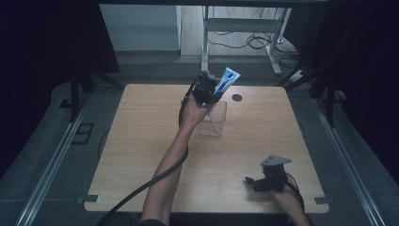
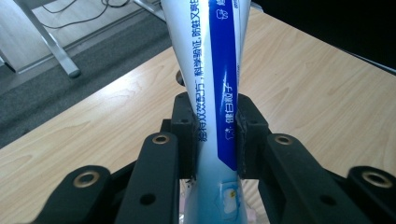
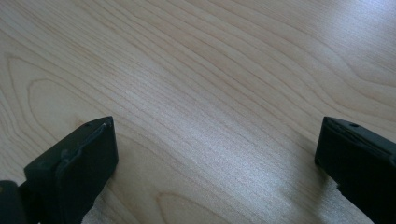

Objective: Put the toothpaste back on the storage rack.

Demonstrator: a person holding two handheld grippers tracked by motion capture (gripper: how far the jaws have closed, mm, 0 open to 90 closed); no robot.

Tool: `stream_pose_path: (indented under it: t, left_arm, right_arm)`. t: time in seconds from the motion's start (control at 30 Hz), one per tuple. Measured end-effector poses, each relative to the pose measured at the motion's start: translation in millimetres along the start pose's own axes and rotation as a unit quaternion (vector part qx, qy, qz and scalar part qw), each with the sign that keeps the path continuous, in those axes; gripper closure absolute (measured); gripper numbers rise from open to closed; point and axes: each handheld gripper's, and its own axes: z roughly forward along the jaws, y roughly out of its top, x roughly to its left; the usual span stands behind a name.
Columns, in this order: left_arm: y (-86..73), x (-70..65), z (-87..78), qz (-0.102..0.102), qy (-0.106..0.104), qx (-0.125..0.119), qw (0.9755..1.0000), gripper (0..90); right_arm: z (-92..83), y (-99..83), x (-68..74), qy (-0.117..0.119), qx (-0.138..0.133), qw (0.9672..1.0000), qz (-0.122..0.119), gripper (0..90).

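A white and blue toothpaste tube [image 1: 226, 81] stands tilted above a clear square container [image 1: 214, 120] near the table's far middle. My left gripper [image 1: 207, 92] is shut on the tube, just over the container's rim. In the left gripper view the tube [image 2: 212, 93] runs up between the two pads, which press on its sides; the left gripper [image 2: 215, 135] holds it about mid-length. My right gripper [image 1: 251, 181] rests low near the front right of the table, jaws wide apart. In the right gripper view the right gripper [image 3: 215, 154] has bare wood between its fingers.
The wooden table [image 1: 141, 141] has a round cable hole [image 1: 236, 98] near the far edge. Beyond the table stand a metal desk frame [image 1: 244, 28] and cables on the floor. Dark curtains flank both sides.
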Motion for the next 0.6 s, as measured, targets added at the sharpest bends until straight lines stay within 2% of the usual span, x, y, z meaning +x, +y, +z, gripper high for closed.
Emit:
stream_pose_path:
  t: [0.2,0.6]
  left_arm:
    - [-0.2,1.9,7.6,-0.003,0.004,-0.008,1.0,73.6]
    - [-10.1,-1.8,22.1,0.007,0.009,-0.017,0.9998,73.5]
  right_arm:
    - [0.0,0.0,0.0,0.0,0.0,1.0,0.0,0.0]
    - [-0.1,0.0,-0.1,0.001,0.0,1.0,0.001,0.0]
